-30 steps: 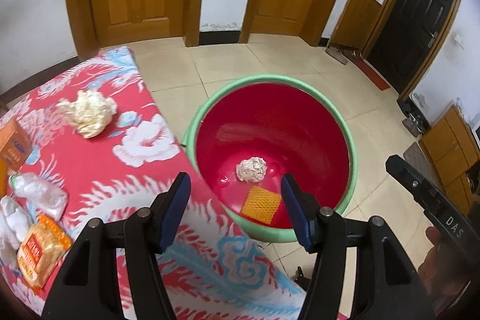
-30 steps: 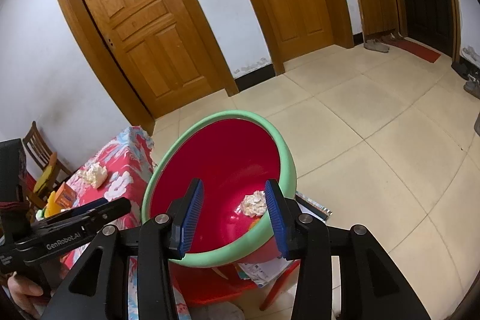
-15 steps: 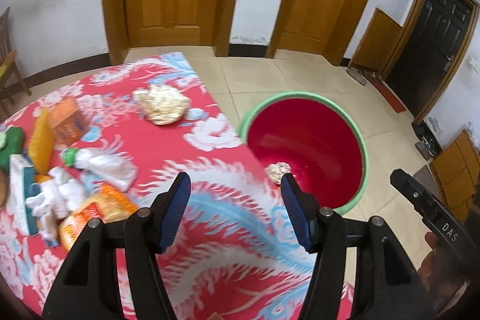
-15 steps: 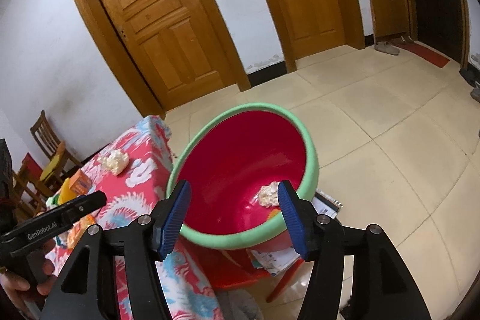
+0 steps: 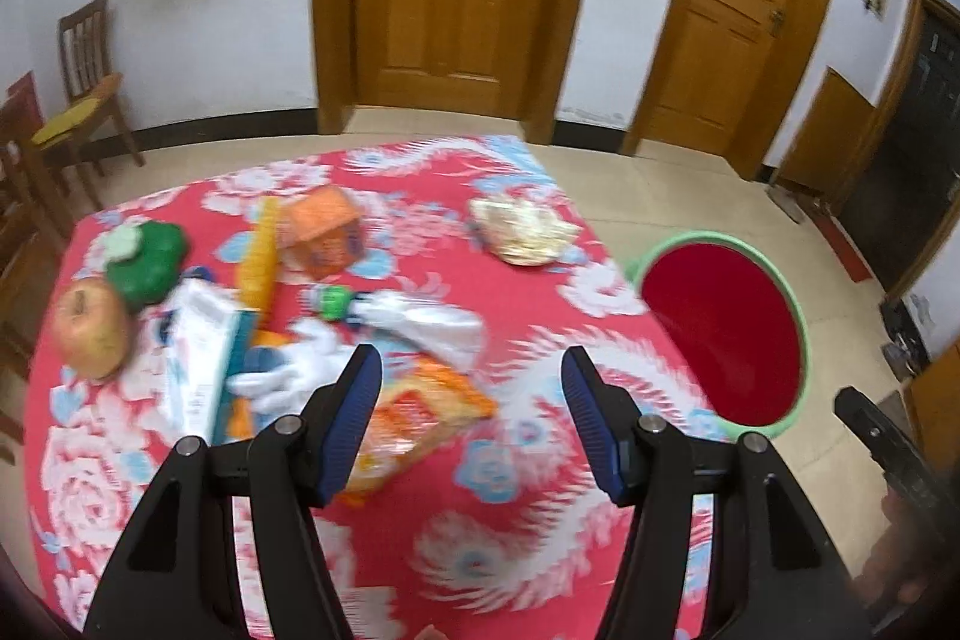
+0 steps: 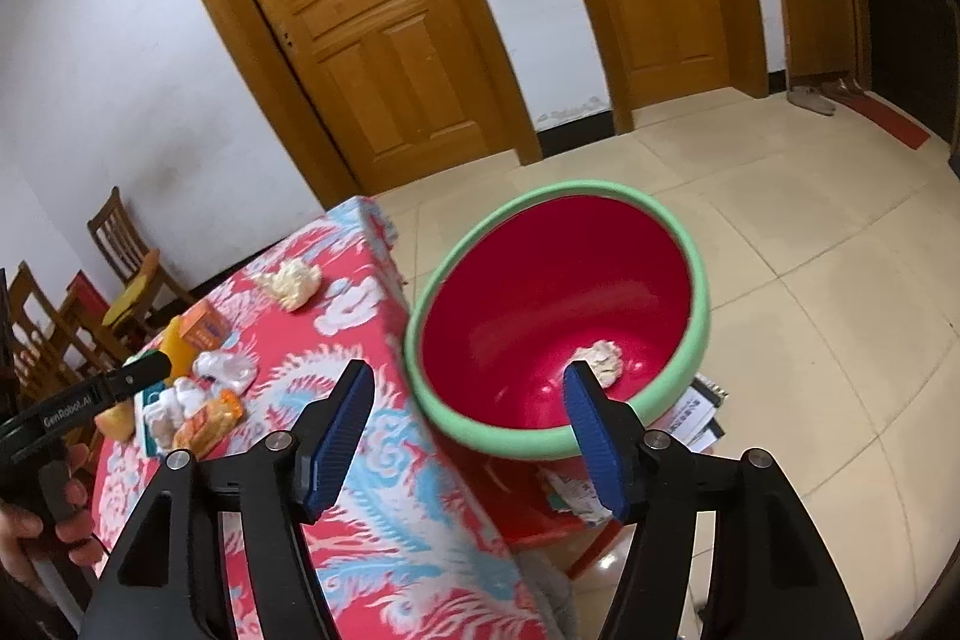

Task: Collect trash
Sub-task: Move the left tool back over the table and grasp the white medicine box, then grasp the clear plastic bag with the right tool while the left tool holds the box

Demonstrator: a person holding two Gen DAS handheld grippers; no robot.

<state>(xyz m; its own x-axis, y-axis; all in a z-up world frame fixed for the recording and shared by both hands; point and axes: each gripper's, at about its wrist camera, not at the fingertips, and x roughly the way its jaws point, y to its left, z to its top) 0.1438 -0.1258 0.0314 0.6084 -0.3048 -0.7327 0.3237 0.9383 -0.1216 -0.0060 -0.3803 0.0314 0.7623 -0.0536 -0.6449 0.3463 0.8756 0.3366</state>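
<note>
Left wrist view: left gripper (image 5: 471, 394) over the desk (image 5: 528, 538), fingers (image 5: 354, 412) spread wide, nothing between them. Desk wears a red floral cloth. Trash on it: orange snack packet (image 5: 420, 418) just below the left finger, crumpled white plastic (image 5: 432, 322) beyond it, crumpled paper wad (image 5: 525, 235) near the far edge, small orange carton (image 5: 324, 235). Also an apple (image 5: 90, 328) and a green item (image 5: 147, 259) at the left end; picture blurred.

Red basin (image 5: 720, 334) with green rim stands off the desk's right edge.

Right wrist view: right gripper (image 6: 468, 430) held above the desk corner and basin (image 6: 558, 316), fingers (image 6: 591, 436) wide apart, holding nothing. One paper ball (image 6: 600, 361) lies inside the basin, on its bottom.
</note>
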